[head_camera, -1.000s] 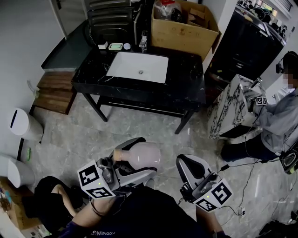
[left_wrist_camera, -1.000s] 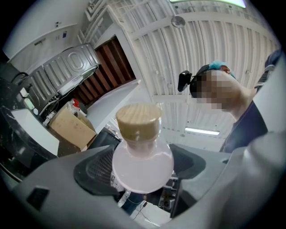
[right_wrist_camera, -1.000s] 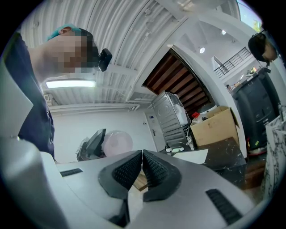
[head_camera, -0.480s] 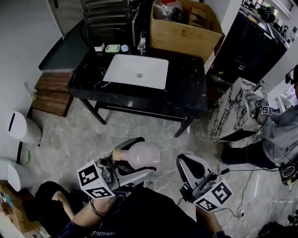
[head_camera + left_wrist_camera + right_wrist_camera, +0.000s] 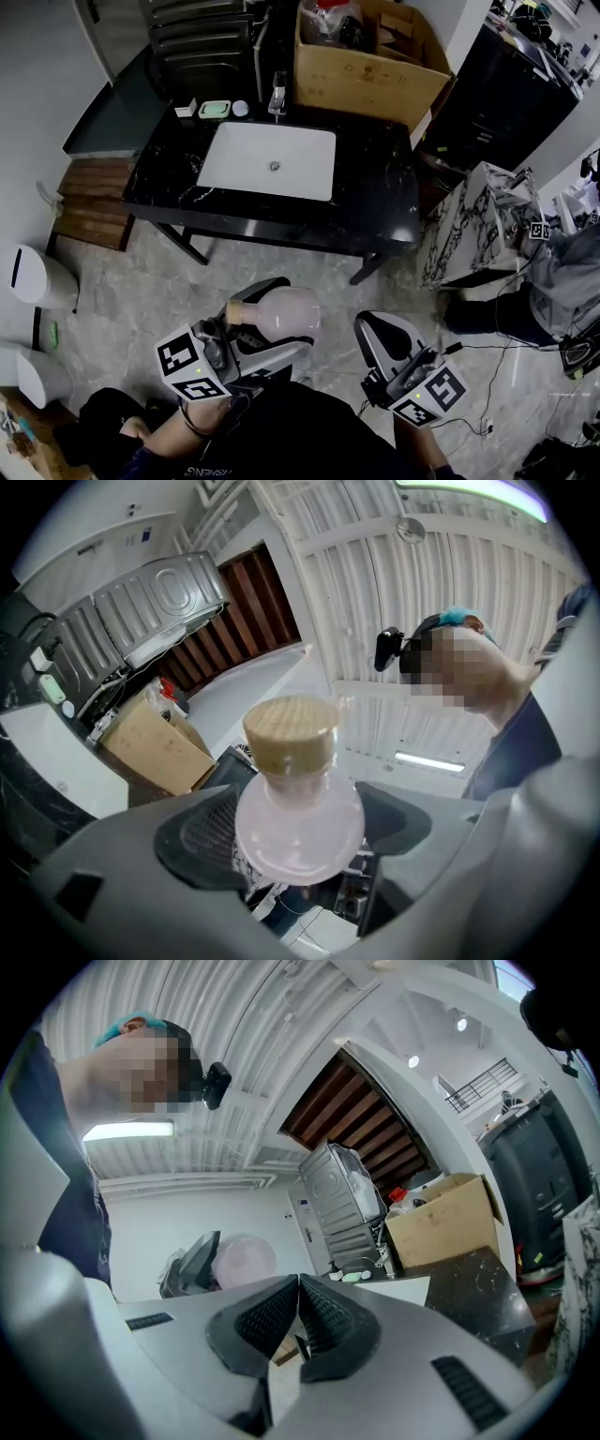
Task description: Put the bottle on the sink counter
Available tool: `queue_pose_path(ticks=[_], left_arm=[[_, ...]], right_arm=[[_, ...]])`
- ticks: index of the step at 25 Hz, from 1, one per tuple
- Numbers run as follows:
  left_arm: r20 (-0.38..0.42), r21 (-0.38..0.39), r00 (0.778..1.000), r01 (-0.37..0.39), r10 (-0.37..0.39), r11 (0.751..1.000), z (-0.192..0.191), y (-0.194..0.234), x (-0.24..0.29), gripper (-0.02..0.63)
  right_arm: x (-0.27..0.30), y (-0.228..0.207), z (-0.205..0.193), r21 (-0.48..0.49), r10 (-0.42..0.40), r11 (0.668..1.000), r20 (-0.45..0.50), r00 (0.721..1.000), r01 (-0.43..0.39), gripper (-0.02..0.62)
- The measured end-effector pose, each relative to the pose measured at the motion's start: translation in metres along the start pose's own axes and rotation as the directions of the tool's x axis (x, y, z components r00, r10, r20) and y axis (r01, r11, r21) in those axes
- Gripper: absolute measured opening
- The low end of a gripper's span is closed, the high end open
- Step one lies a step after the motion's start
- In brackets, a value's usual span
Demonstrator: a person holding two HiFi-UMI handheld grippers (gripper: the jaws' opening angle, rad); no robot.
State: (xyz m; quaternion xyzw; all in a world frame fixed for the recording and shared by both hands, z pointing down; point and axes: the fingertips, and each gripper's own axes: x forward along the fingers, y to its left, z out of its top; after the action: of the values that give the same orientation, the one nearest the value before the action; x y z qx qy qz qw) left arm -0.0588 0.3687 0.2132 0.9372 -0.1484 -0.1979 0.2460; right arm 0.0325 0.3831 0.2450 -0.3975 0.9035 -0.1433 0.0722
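A round pale pink bottle (image 5: 286, 313) with a tan cork-like cap (image 5: 241, 311) is held low in the head view, and my left gripper (image 5: 272, 323) is shut on its body. In the left gripper view the bottle (image 5: 298, 829) sits between the two grey jaws, cap (image 5: 290, 733) pointing away. My right gripper (image 5: 377, 337) is beside it to the right, shut and holding nothing; its pads (image 5: 323, 1319) meet in the right gripper view. The black marble sink counter (image 5: 375, 192) with a white basin (image 5: 269, 160) stands ahead across the floor.
A cardboard box (image 5: 370, 58) sits behind the counter. Small items, a soap dish (image 5: 214, 109) among them, line its back left. A marble-patterned stand (image 5: 469, 220) and a person (image 5: 562, 272) are to the right. White bins (image 5: 33, 277) stand left. Cables cross the floor at right.
The counter has shifted lower and nearer in the head view as the view moved forward. Both grippers keep the same pose, with the bottle still held.
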Motion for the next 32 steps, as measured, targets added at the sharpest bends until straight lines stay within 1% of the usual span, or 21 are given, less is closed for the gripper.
queue_pose_path(ticks=[5, 11, 16, 20, 27, 32], left_arm=[[-0.012, -0.008, 1.000, 0.011, -0.011, 1.000, 0.025, 0.037, 0.002, 0.388], [-0.027, -0.010, 0.999, 0.023, -0.024, 1.000, 0.056, 0.080, 0.002, 0.388], [-0.038, -0.016, 0.999, 0.032, -0.033, 0.999, 0.074, 0.112, 0.002, 0.388], [-0.048, -0.022, 0.998, 0.036, -0.037, 0.999, 0.083, 0.135, 0.005, 0.388], [-0.065, -0.032, 0.997, 0.042, -0.044, 0.999, 0.090, 0.164, 0.014, 0.388], [-0.073, -0.034, 0.996, 0.043, -0.045, 0.999, 0.094, 0.182, 0.022, 0.388]], right_arm=[[0.045, -0.010, 0.017, 0.029, -0.011, 1.000, 0.039, 0.999, 0.010, 0.026], [0.096, -0.022, 0.026, 0.024, -0.031, 0.999, 0.040, 0.999, 0.030, 0.026], [0.129, -0.034, 0.026, 0.026, -0.051, 0.998, 0.033, 0.998, 0.050, 0.026], [0.145, -0.050, 0.018, 0.002, -0.074, 0.997, 0.005, 0.997, 0.074, 0.026], [0.172, -0.067, 0.026, 0.026, -0.081, 0.996, 0.029, 0.996, 0.080, 0.026], [0.181, -0.086, 0.018, 0.008, -0.092, 0.996, 0.000, 0.996, 0.092, 0.026]])
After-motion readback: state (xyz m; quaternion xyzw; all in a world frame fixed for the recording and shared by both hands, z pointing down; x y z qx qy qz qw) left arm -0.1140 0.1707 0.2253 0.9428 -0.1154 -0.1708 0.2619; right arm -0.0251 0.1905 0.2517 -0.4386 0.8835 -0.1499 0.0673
